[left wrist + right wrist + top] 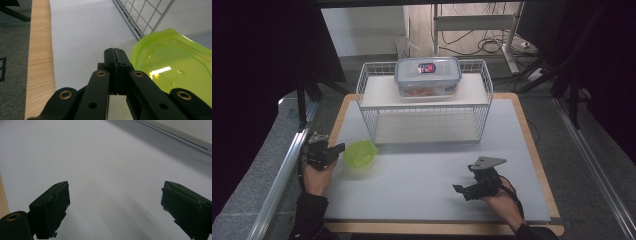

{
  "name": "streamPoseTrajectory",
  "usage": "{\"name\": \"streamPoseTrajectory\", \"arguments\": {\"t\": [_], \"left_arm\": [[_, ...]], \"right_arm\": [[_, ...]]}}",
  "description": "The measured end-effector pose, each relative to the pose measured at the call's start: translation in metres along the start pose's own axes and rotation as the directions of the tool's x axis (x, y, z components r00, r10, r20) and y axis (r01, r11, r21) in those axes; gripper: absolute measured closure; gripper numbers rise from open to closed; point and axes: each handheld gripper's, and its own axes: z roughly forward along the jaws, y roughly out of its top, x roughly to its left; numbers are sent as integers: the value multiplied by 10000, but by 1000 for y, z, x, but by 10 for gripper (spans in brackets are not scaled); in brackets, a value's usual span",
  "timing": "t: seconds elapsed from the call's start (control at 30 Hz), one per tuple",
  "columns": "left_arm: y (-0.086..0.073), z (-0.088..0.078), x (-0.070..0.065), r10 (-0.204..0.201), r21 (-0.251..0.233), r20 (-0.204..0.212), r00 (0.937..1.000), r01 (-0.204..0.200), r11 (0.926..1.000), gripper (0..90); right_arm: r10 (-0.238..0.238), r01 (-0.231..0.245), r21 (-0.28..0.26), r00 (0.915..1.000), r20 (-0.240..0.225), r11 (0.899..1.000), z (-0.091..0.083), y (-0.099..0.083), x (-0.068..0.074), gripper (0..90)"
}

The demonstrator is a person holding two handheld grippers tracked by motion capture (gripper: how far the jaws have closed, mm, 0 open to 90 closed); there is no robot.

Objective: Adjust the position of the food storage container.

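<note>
In the high view, we see the left gripper (pixel 337 148) at the left edge of the grey mat (pixel 422 175), its tips just beside the green bowl (pixel 360 153), which sits on the mat in front of the white wire rack (pixel 424 100). A clear lidded container (pixel 428 76) rests on the rack's upper shelf. The right gripper (pixel 460 191) lies low over the mat near its front right, well apart from the bowl. In the left gripper view, we find the jaws pressed fully together with nothing between them, and the bowl's rim (pixel 140 47) just beside the tips on the right; the wire rack (pixel 142 17) rises beyond. In the right gripper view, the jaws stand wide apart over bare mat and hold nothing. We judge the bowl to be the thing in hand. The main risk follows from the closed left jaws: if they advance without opening, they will push the light bowl across the smooth mat instead of seizing its rim, possibly against the rack. A shallow bite on the thin, sloped rim could also let the bowl slip or tip.
</note>
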Motion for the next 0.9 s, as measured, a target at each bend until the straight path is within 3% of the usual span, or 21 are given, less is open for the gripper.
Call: {"name": "streamPoseTrajectory", "arguments": {"t": [0.23,0.47,0.7,0.9], "left_arm": [[0,3,-4,97,130,93,9999,-98,9999,897],[1,6,-12,100,143,448,9989,-107,9998,897],[4,13,-34,475,296,911,9947,-504,9983,897],[8,22,-64,970,375,1465,9844,-1035,9939,897]], "right_arm": [[-12,12,74,10000,-10,10000,0,0,0,83],[-47,47,119,10000,-20,9999,1,-1,0,83],[-56,56,204,10000,-34,9998,2,-1,0,83],[-53,54,256,10000,-42,9997,2,-1,0,83]]}}
